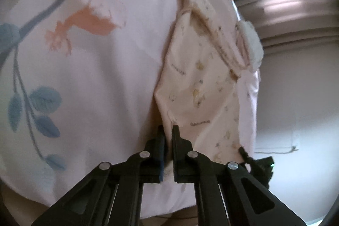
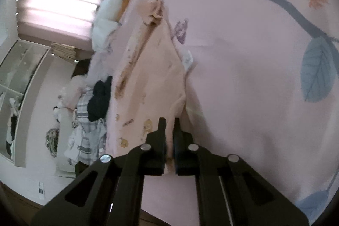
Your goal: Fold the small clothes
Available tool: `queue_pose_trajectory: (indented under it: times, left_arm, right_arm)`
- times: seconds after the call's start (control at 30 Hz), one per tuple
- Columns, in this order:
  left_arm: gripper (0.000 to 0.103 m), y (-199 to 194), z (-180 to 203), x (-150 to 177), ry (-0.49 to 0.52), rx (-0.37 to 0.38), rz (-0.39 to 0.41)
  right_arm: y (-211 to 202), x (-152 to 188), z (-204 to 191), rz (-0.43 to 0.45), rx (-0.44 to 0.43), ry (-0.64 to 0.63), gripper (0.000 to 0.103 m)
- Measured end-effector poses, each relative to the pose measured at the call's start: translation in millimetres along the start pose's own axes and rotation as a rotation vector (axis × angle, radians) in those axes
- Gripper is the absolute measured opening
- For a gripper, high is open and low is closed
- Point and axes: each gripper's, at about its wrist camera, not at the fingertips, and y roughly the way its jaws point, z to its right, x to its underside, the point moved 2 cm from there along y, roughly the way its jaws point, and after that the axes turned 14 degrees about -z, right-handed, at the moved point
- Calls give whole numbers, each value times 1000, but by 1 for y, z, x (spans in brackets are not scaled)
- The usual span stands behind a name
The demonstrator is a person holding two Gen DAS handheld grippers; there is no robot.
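Small printed garment (image 1: pixel 190 82) lies spread on the pink bed sheet (image 1: pixel 95 69). Left hand-held gripper (image 1: pixel 167 130) pinches one edge of it; right hand-held gripper (image 2: pixel 169 123) pinches another edge, jaws pressed onto cloth.

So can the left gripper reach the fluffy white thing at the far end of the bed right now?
Probably not yet. The left gripper is shut on the near edge of the small printed garment, and the fluffy white thing lies well past the garment's far end. It would likely have to let go and move forward.
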Motion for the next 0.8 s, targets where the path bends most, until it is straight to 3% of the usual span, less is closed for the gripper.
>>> queue_pose_trajectory:
  times: [0.07,0.23,0.4,0.7,0.8]
  left_arm:
    - [4,-4,-2,-3,-13,2,16]
    - [0,14,3,-5,8,-7,-52]
    - [0,16,9,1,55,-52,-47]
    - [0,-3,23,-7,44,11,-16]
    - [0,-10,36,-14,57,90,1]
  right_arm:
    - [-2,-1,-4,1,-21,-8,7]
    - [5,-5,-14,-2,-23,-19,6]
    - [11,-3,-17,-14,28,-34,6]
    - [7,-10,-30,-4,-23,-54,6]
    - [3,-18,-43,3,-28,-72,6]
